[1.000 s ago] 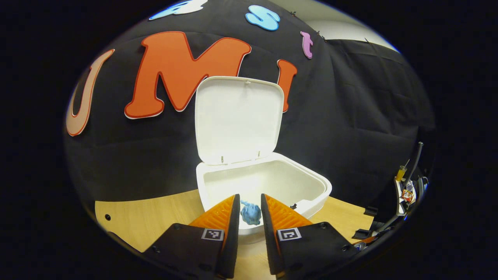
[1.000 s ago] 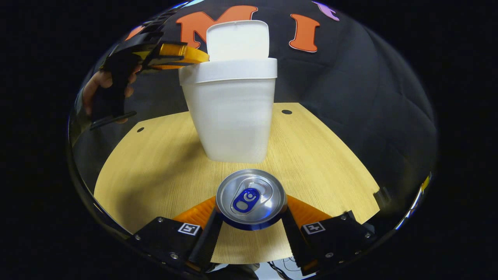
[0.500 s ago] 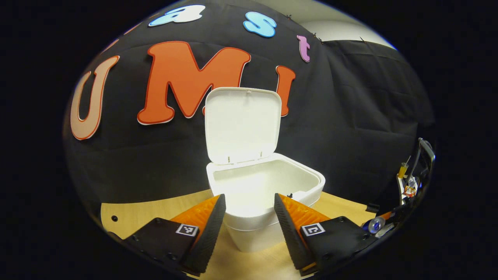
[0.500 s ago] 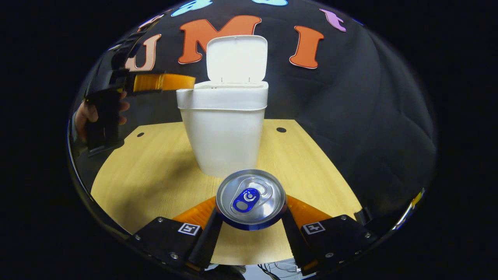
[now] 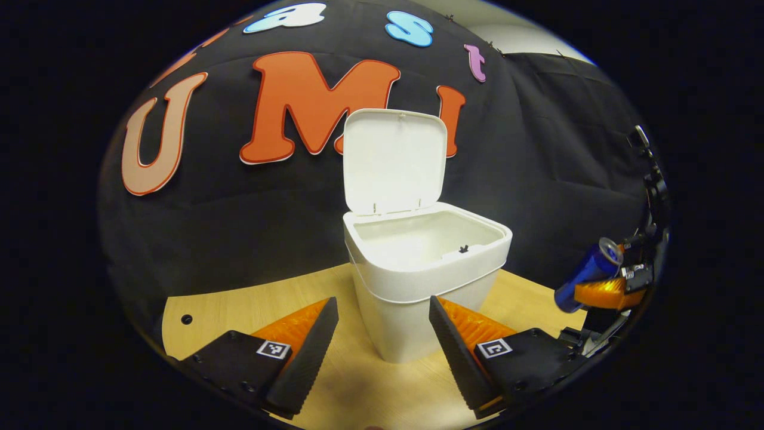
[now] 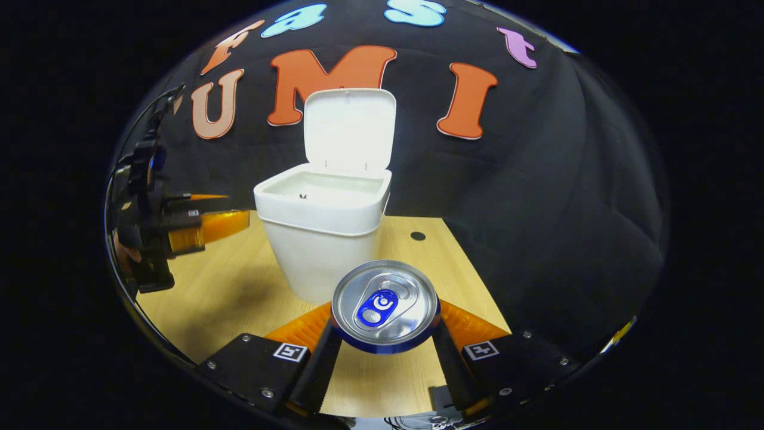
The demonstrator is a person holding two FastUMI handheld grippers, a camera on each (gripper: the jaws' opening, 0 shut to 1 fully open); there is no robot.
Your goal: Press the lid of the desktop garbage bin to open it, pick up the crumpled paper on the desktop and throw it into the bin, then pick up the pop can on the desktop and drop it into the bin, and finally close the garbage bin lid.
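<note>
The right tool clenches the can by its sides, clear of the tabletop; thin, slick metal dents easily, so grip lightly. Ahead stands the bin, lid up. The left tool hangs released.

Your left gripper has two wedge-shaped fingers with ribbed inner faces, set on flat black plates. Each plate carries a small square black-and-white marker and round screws. Your right gripper is built alike: black plates, silver screws, one square marker per side.
</note>
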